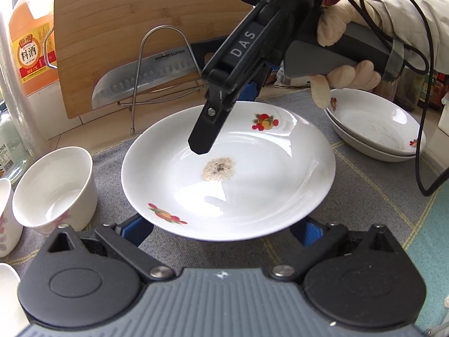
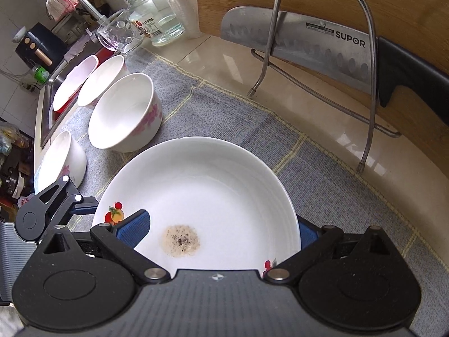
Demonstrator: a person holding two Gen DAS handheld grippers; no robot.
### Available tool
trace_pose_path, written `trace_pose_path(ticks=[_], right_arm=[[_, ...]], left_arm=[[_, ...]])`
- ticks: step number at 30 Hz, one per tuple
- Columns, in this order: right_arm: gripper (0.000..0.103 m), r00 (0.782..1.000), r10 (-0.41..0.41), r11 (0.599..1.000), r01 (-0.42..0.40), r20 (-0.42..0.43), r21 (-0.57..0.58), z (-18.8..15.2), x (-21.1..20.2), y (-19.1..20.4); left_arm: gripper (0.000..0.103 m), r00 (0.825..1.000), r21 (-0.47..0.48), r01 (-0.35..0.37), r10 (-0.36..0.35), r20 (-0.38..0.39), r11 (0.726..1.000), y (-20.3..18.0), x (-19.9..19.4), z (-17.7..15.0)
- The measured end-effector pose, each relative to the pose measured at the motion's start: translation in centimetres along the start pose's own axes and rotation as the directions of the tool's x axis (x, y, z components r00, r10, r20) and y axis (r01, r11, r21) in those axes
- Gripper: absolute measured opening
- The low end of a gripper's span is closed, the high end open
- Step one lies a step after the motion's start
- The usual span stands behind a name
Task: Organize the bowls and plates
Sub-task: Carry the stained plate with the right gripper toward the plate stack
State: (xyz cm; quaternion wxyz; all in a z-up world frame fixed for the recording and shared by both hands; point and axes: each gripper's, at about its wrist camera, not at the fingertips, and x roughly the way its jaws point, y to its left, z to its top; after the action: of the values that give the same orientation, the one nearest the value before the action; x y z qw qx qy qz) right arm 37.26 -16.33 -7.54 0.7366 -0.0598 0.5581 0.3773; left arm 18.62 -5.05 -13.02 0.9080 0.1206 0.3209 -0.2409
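Observation:
A white plate [image 1: 275,168] with fruit prints and a brown stain in its middle sits over the grey mat [image 1: 364,196]; it also shows in the right wrist view [image 2: 213,196]. My left gripper [image 1: 224,231] is open, its blue pads under the plate's near rim on either side. My right gripper [image 2: 224,231] stands at the plate's far rim, one finger [image 1: 206,132] over the plate, the other below; its jaws straddle the rim, and a firm grip cannot be told. Two stacked plates [image 1: 376,129] lie to the right. Several white bowls [image 2: 123,112] with pink flowers stand at the left.
A wire rack [image 2: 322,64] holds a cleaver [image 2: 303,47] against a wooden cutting board [image 1: 140,14] at the back. An orange cooking wine bottle [image 1: 31,42], a glass jar [image 2: 157,11], a glass cup [image 2: 118,32] and the sink [image 2: 53,90] are to the left.

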Motion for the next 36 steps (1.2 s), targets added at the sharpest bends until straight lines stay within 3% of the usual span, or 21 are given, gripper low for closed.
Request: trace_pose_path(ticks=[20,36], right_arm=[[0.103,0.996,-0.034,0.998,0.029,0.086,0.057,-4.8,-4.0,3.9],[0.103,0.986,-0.091,0.986,0.070,0.137,0.150,-10.1,-7.6,3.5]], left_arm=[[0.102,0.998,0.102,0.054,-0.055,0.007,0.993,-1.9,-4.1,-0.6],[0.102,0.987,0.182,0.155,-0.158,0.001,0.971,-5.2,-4.9,-0.2]])
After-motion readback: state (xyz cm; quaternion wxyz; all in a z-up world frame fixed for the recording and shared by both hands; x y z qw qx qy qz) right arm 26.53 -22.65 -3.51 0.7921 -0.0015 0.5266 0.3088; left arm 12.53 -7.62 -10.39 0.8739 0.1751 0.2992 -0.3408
